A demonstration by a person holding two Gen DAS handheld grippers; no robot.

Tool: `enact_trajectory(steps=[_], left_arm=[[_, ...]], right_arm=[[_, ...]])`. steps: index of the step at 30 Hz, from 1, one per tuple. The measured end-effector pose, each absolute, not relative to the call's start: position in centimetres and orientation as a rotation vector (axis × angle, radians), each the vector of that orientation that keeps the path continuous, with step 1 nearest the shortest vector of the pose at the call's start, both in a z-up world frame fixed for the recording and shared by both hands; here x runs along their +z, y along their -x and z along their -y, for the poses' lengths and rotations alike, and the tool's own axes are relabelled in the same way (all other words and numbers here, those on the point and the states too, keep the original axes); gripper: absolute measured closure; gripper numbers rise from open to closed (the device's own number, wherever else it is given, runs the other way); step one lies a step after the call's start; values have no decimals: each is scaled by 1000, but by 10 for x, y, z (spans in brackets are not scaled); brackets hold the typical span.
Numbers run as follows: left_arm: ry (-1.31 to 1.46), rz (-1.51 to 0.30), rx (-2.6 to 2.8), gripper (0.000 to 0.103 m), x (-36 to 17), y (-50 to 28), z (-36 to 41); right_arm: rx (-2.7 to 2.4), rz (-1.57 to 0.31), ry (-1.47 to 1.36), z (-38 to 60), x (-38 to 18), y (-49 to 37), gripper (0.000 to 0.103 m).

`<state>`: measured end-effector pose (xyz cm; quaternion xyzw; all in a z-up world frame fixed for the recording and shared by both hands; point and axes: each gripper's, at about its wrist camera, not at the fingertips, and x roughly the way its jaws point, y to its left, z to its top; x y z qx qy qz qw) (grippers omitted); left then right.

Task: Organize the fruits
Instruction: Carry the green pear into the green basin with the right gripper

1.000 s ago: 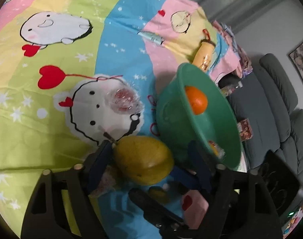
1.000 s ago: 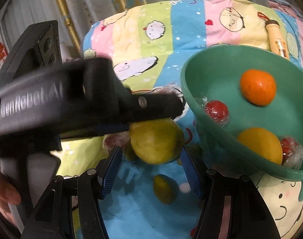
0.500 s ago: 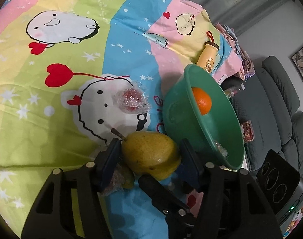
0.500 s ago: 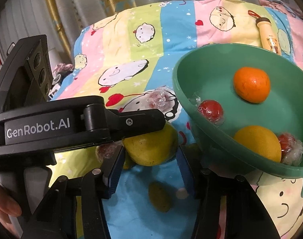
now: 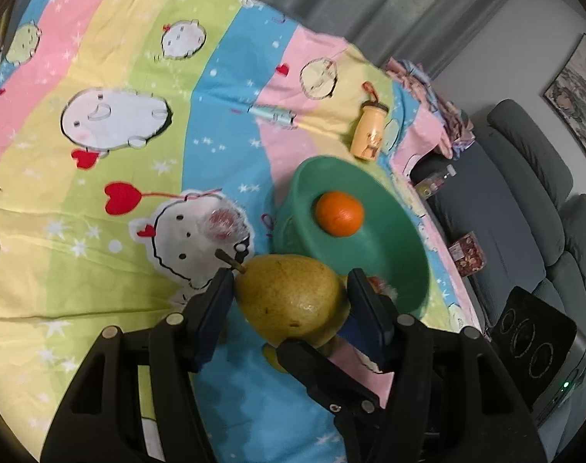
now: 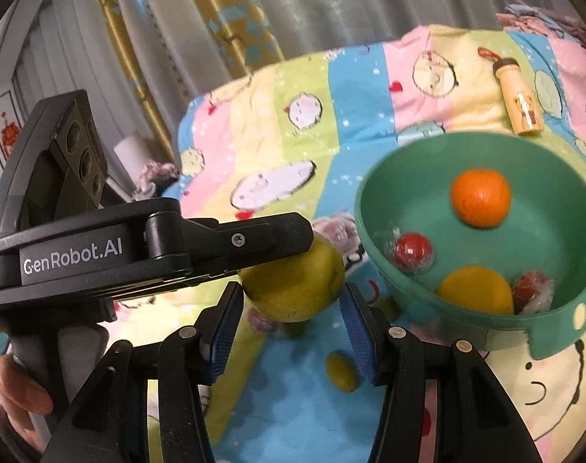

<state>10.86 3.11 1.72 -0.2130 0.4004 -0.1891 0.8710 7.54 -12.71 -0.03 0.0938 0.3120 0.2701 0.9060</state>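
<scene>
Pear (image 5: 289, 301) clamped between the blue pads of the left gripper (image 5: 289, 305), stem end toward the left pad, lifted off the cartoon-print cloth (image 5: 100, 270); probably headed for the green bowl (image 5: 404, 266) just beyond the right-hand pad, where an orange (image 5: 339, 213) already sits. Left jaws about half open, each pad pressed on a flank of the pear, a side-on hold that suits so round a fruit. From the other side, same pear ahead of the right gripper (image 6: 291, 305) and between its tips; jaws partly open, no firm contact visible, likely standing by. Wrapped red fruit (image 5: 221, 223) beyond the left pad on the cloth; small green fruit (image 6: 341, 372) lying below the right gripper's fingers.
</scene>
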Motion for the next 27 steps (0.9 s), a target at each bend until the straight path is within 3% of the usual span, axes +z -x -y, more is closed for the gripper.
enact_trajectory(steps=[13, 27], left_arm=[[324, -682, -355, 42, 73, -67, 7], [267, -675, -370, 42, 81, -88, 64]], right_arm=[[626, -513, -201, 155, 41, -47, 49], [624, -484, -241, 211, 44, -64, 49]])
